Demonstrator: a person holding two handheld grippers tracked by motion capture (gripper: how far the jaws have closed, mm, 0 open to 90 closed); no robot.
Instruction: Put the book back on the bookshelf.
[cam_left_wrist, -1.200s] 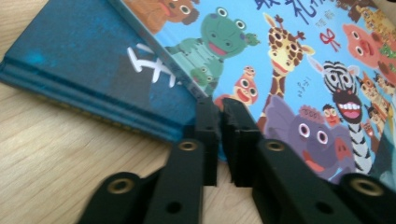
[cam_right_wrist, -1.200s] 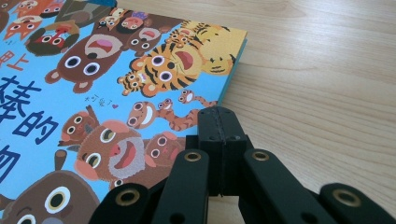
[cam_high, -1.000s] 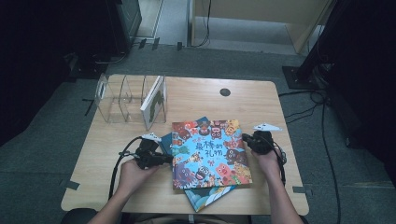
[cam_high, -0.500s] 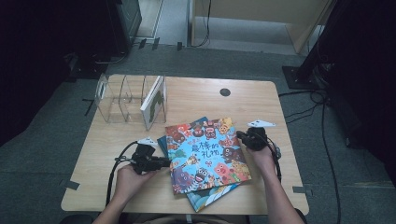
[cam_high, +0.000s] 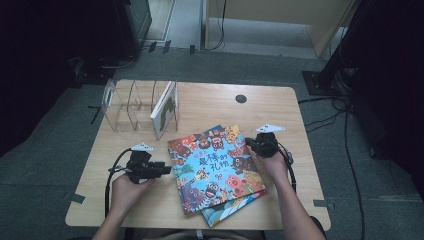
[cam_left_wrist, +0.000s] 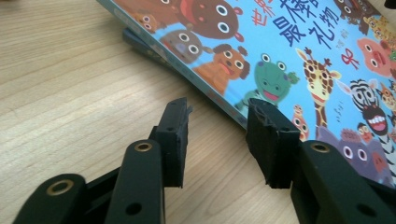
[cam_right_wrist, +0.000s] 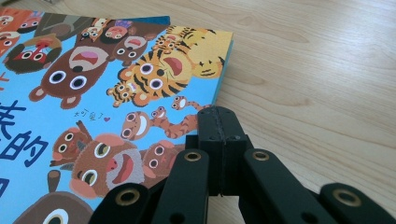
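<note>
Left gripper view: your left tool (cam_left_wrist: 217, 119) gapes empty; right tool (cam_right_wrist: 218, 122), closed, could skid the top book (cam_high: 215, 167) askew.

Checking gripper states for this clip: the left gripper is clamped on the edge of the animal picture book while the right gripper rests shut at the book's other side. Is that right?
Not quite. The left gripper is open, its jaws just widened, with bare table between them beside the animal picture book, as the left gripper view shows. The right gripper is shut.

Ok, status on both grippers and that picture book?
Left gripper just opened, empty. Right gripper shut at picture book edge. Second book underneath.
</note>
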